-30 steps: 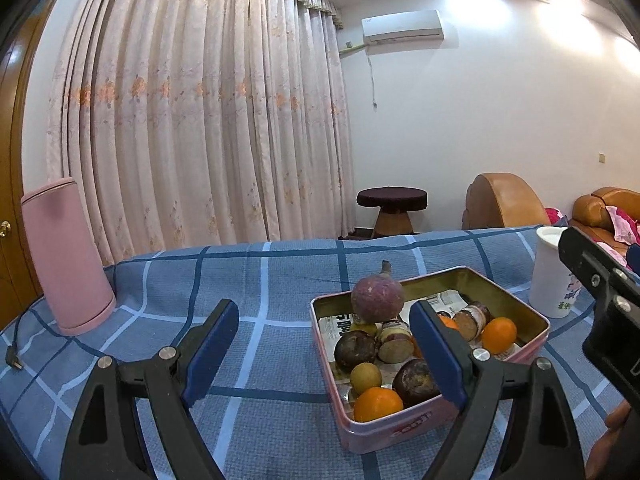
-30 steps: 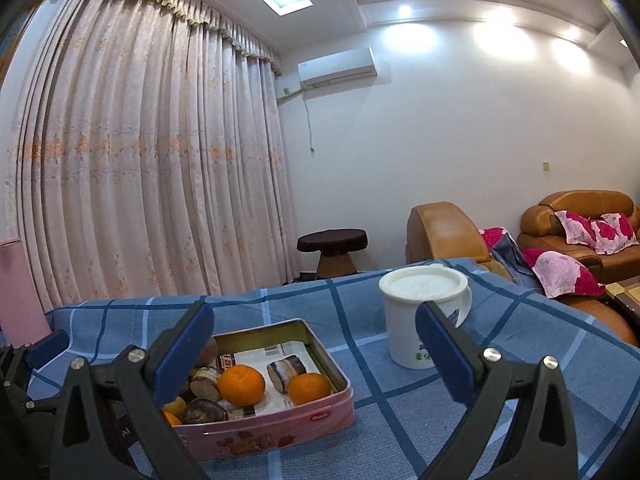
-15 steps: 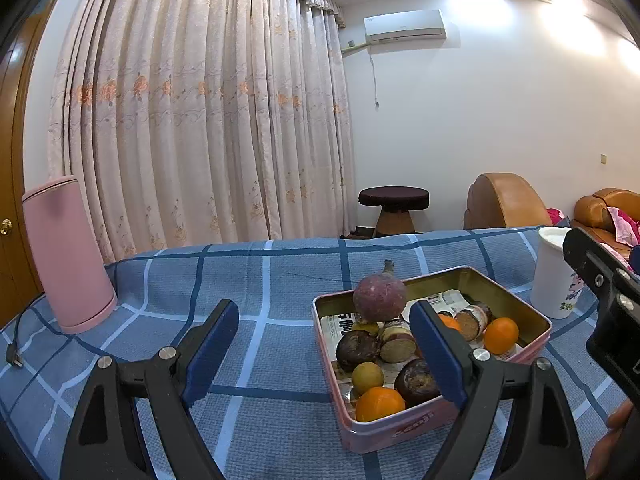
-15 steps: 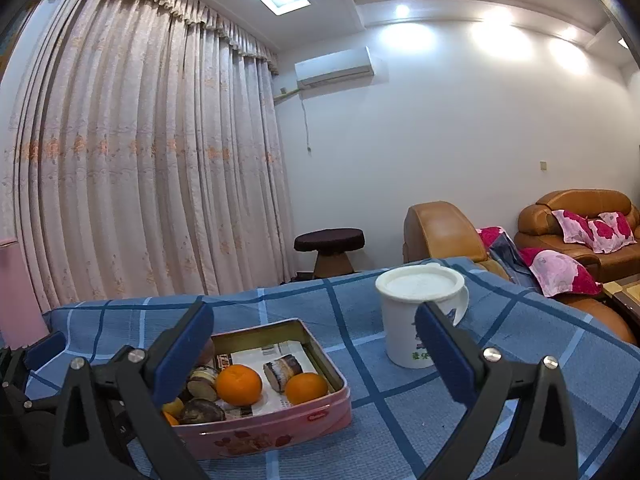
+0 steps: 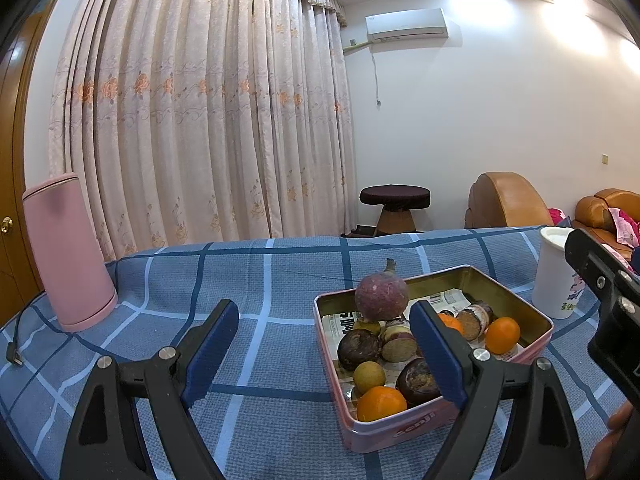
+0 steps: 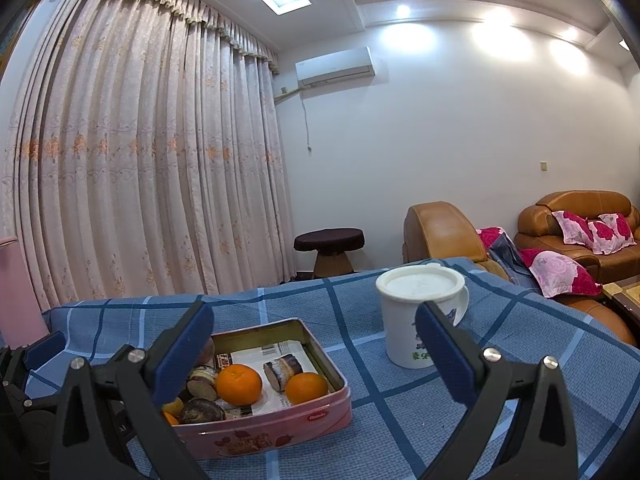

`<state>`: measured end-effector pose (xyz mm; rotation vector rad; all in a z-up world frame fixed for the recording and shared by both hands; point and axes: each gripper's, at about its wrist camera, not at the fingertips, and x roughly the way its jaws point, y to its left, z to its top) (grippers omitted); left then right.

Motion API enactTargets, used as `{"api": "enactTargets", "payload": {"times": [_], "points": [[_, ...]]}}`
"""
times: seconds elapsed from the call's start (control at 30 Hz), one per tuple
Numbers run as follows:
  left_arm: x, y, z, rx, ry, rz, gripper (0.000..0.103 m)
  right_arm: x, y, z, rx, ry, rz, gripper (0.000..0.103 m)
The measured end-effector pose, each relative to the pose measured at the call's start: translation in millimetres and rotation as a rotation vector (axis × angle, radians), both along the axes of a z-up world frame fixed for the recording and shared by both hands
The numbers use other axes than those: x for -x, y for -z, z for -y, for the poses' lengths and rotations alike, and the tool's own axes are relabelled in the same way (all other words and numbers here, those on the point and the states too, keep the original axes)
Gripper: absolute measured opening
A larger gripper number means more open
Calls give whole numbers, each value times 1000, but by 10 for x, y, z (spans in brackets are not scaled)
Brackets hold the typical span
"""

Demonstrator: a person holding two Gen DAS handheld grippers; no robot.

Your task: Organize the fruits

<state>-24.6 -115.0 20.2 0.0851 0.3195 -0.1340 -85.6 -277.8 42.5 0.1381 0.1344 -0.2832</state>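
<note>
Pink tin [image 5: 400,432] on the checked cloth [image 5: 260,288] holds all visible fruit [image 6: 239,384] (purple one topmost); left gripper [image 5: 324,350] and right gripper [image 6: 314,354] hover spread, empty. Any lift should start there.

Pink rectangular metal tin [image 5: 404,430] w/ orange round fruits [image 6: 239,384], blue checked cloth worktop [image 5: 280,276], white lidded plastic mug [image 6: 416,320], blue-padded claws.

Right gripper [image 6: 316,344] agape over tin [image 6: 304,420]; mug [image 6: 404,336] beside
</note>
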Motion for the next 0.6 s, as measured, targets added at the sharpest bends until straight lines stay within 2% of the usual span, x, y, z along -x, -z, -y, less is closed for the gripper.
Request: {"api": "enactTargets", "payload": {"times": [0.47,0.6], "points": [[-48,43,-49,12,-29,-24,88,-10,0,-22,1,1,-2,103],[-90,51,-85,36,-35,-53,88,-10,0,-22,0,0,-3,103]]}}
